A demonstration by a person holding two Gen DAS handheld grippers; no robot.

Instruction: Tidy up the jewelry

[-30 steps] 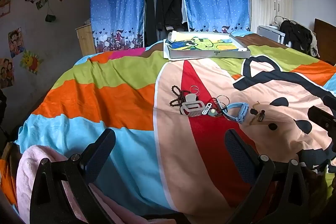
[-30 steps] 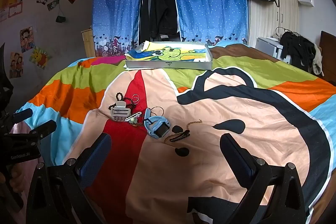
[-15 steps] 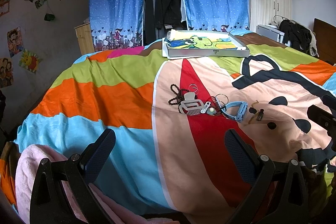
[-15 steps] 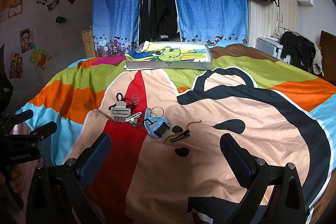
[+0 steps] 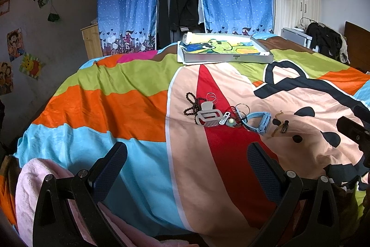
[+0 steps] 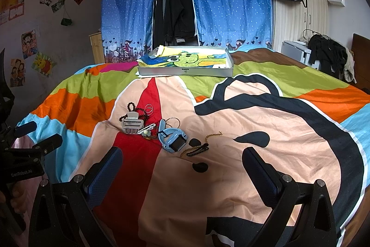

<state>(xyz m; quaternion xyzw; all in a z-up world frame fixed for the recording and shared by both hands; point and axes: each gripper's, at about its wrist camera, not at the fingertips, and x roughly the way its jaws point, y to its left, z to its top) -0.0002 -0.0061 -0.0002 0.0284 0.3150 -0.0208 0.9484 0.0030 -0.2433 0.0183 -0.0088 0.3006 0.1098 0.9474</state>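
— So, how do the two tongs stand?

— Both spread wide with nothing between the fingers. The left gripper hovers low over the near edge of the bed, its blue-padded fingers above the light-blue and peach part of the bedspread. The right gripper is just as wide apart and hangs over the peach and red part, nearer the small things.

— And where is the jewelry?

— In a loose cluster ahead of both tongs, on the bedspread where the red wedge meets the peach. From the left: a dark bead bracelet lies partly under a grey hair claw, with thin silver rings just beyond. Beside the claw is a white hair clip touching a small charm with a pale bead. Then comes a light-blue watch, its strap curled, with another metal ring just behind it. Farthest right, a gold chain trails beside a black hair clip.

— Does either tong touch any of it?

— No, both are apart from the pile; the right one is closer.

— Anything farther out?

— A shallow white box with a cartoon picture inside sits at the far side of the bed. Behind it hang blue dotted curtains, parted over dark clothes. From the right wrist view, the left tool shows at the left edge, held by a hand.
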